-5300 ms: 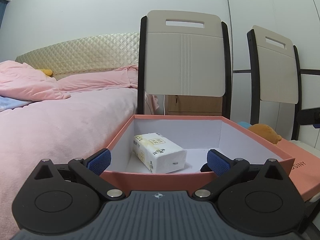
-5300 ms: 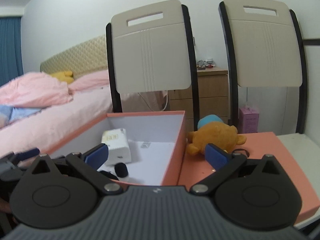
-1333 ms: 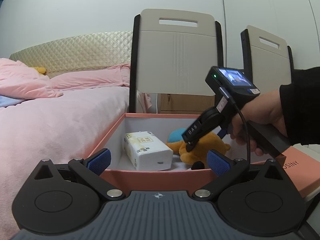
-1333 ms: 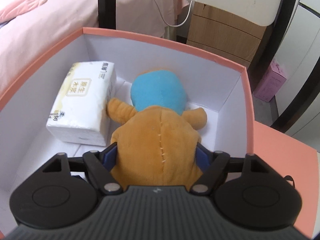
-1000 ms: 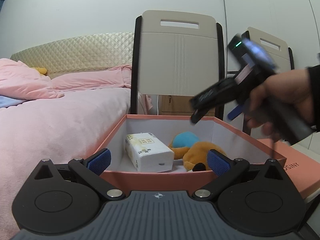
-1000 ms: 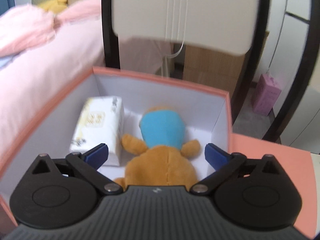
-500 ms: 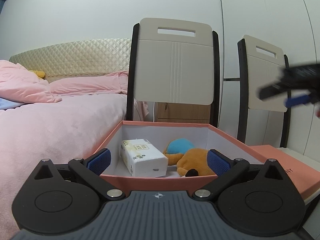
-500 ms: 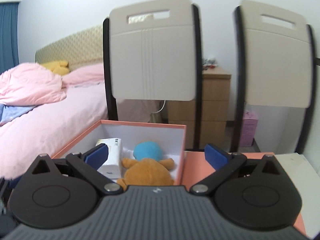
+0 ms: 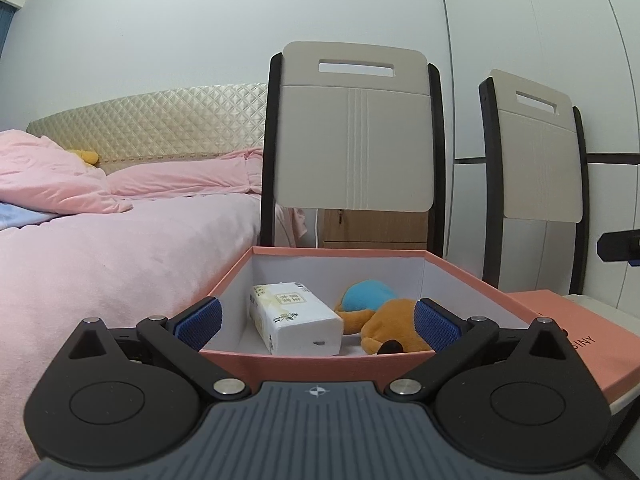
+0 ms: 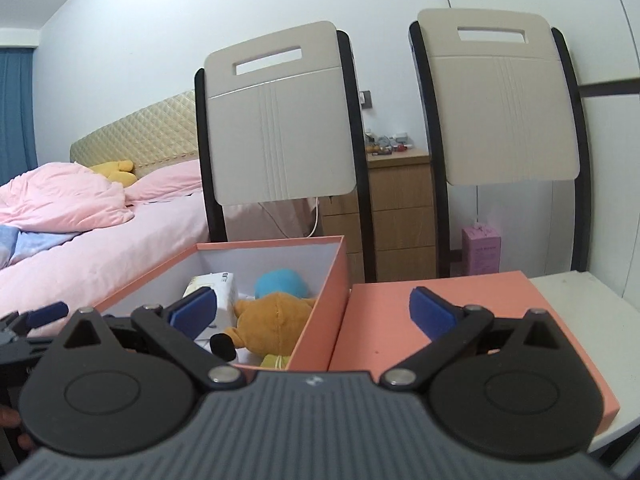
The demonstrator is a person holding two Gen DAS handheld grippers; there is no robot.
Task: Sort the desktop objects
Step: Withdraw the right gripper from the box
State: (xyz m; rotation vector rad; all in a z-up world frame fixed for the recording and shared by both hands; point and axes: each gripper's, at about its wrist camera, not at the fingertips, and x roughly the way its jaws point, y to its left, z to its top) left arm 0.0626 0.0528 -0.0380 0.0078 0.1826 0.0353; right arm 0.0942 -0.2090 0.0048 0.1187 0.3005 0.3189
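An open salmon-pink box (image 9: pixel 320 364) (image 10: pixel 320 320) stands in front of me. Inside lie a white tissue pack (image 9: pixel 294 322) (image 10: pixel 222 286) on the left and an orange plush toy with a blue cap (image 9: pixel 394 326) (image 10: pixel 272 320) on the right. A small black object (image 10: pixel 222 346) lies by the plush. My left gripper (image 9: pixel 318 322) is open and empty at the box's near wall. My right gripper (image 10: pixel 312 310) is open and empty, back from the box, over the gap between the box and its pink lid (image 10: pixel 460 320).
The pink lid (image 9: pixel 580 344) lies flat to the right of the box on a white table (image 10: pixel 592 304). Two folding chairs (image 9: pixel 352 140) (image 10: pixel 500 112) stand behind. A pink bed (image 9: pixel 100 240) is on the left, a wooden nightstand (image 10: pixel 400 208) behind.
My right gripper let go of the plush toy inside the box, opened, and drew up and back to the right. The left gripper has hardly moved.
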